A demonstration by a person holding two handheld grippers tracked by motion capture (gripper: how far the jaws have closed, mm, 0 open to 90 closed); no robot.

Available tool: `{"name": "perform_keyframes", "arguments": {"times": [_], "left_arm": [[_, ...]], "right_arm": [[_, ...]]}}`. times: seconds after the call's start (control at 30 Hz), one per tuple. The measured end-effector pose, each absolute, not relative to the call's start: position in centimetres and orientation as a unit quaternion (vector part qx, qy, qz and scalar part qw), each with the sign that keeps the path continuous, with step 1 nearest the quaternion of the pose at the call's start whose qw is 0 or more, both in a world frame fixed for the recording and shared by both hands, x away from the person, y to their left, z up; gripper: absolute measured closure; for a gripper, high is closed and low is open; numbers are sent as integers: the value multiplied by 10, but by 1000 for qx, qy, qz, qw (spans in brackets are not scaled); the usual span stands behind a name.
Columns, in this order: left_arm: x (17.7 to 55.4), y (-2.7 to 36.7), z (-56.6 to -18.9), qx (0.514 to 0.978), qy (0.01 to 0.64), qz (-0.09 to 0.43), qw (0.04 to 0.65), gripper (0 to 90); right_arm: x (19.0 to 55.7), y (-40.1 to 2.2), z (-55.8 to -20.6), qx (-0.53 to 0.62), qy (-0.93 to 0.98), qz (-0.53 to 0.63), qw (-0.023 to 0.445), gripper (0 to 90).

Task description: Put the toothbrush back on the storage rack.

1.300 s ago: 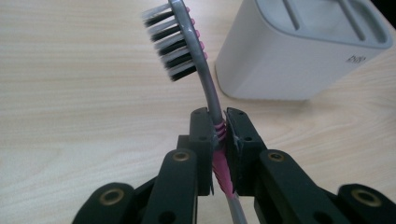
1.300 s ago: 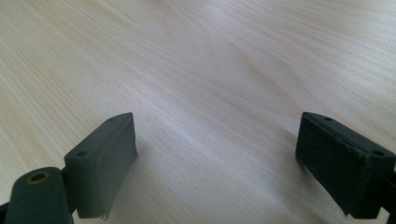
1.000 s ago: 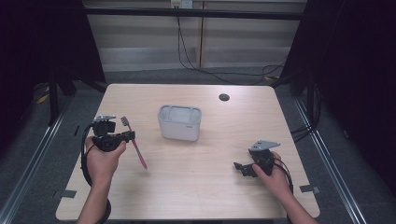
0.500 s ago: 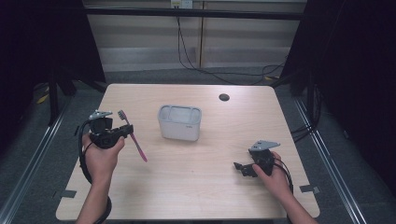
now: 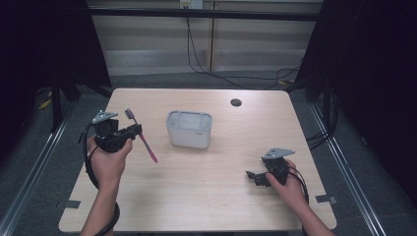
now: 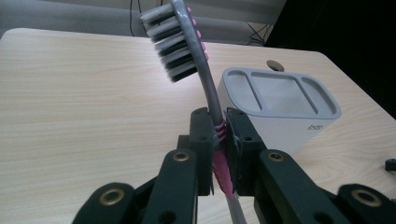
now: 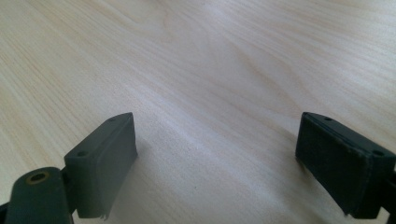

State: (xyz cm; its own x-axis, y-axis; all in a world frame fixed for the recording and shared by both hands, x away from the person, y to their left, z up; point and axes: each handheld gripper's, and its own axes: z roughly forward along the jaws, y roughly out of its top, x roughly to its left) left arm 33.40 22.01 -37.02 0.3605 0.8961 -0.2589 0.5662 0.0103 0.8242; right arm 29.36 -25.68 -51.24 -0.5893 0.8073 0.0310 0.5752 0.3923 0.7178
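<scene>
From the high view, the left gripper [image 5: 132,132] is raised over the left part of the tabletop [image 5: 206,196], clenched on a pink-and-grey toothbrush [image 5: 141,136] whose bristle end points up and away while its pink handle slants down toward the person. A grey holder [image 5: 189,129] with compartments in its top stands near the middle of the tabletop, a little to the right of the brush and apart from it. The right gripper [image 5: 252,177] rests low at the near right, well apart from both.

In the left gripper view, the two jaws pinch the toothbrush [image 6: 217,135] at its ribbed pink neck, the bristles high above them, the holder [image 6: 280,100] just behind with its three slots open and nothing visible in them.

In the right gripper view, the jaws stand wide apart, released, with bare wood between them.

I'd judge the brush is picked up and being carried toward the holder. The next move calls for swinging it across above one slot, tipping it upright so the handle end points down, then lowering it in before letting go. The tilt of the brush could catch the holder's rim.
</scene>
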Motion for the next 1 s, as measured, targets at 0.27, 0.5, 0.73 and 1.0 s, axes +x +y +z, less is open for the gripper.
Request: {"name": "perform_keyframes", "arguments": {"times": [0.27, 0.5, 0.73, 1.0], "left_arm": [[335, 219, -365, 672, 534, 185, 478, 820], [337, 217, -360, 665, 531, 185, 491, 820], [341, 213, -356, 667, 523, 197, 492, 820], [346, 211, -352, 665, 518, 203, 498, 820]], "right_arm": [[294, -257, -512, 422, 818, 354, 164, 118], [294, -257, -512, 422, 818, 354, 164, 118], [294, -257, -512, 423, 818, 354, 164, 118], [294, -257, -512, 422, 818, 354, 164, 118]]}}
